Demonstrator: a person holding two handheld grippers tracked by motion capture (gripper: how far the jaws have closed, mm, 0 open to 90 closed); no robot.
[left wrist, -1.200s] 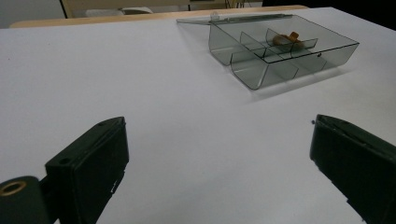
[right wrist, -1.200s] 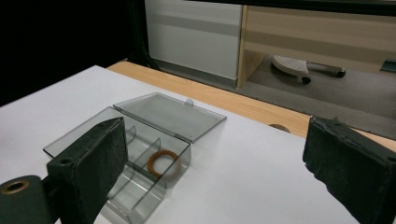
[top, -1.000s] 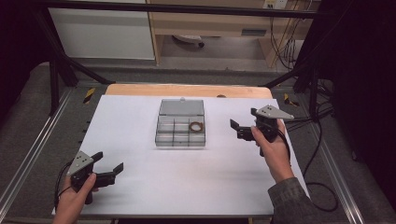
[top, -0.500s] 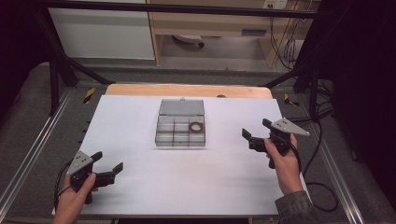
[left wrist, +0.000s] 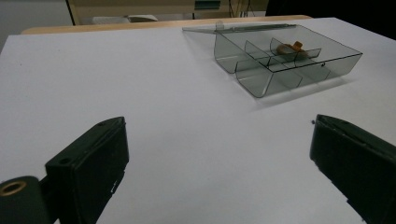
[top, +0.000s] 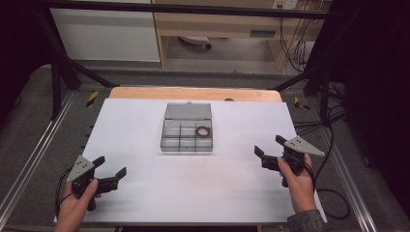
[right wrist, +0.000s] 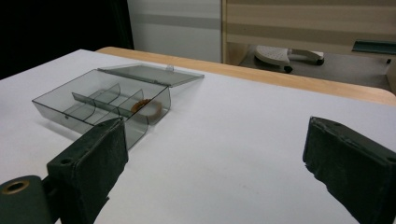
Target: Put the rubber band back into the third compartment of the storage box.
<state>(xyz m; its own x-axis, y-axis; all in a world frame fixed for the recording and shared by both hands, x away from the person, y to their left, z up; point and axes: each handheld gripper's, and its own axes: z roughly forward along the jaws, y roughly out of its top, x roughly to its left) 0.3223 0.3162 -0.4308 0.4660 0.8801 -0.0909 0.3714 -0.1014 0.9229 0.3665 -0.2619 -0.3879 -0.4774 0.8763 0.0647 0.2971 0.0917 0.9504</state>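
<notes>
While both hands rest low on the white table [top: 145,203], the clear compartment box [top: 187,134] sits near the middle of the sheet, toward twelve o'clock from the person, with its lid [top: 188,111] folded flat open at the far side. A brown ring [top: 204,131] lies in the box's far right compartment as the high view shows it; the other compartments look bare.

The left gripper [top: 109,172] is at about seven o'clock on the table, near the front left corner, held in the left hand [top: 77,205]. Its jaws stand wide apart and grasp nothing; in the left gripper view the box [left wrist: 285,58] lies well beyond them at about one o'clock, ring [left wrist: 290,47] in a far cell.

The right gripper [top: 268,150] is at about four o'clock, near the right edge, held in the right hand [top: 297,181]. Its jaws are likewise spread wide and released, with bare table between them; in the right gripper view the box [right wrist: 100,107] lies at about ten o'clock, well apart from the jaws, the ring [right wrist: 144,106] inside it.
</notes>
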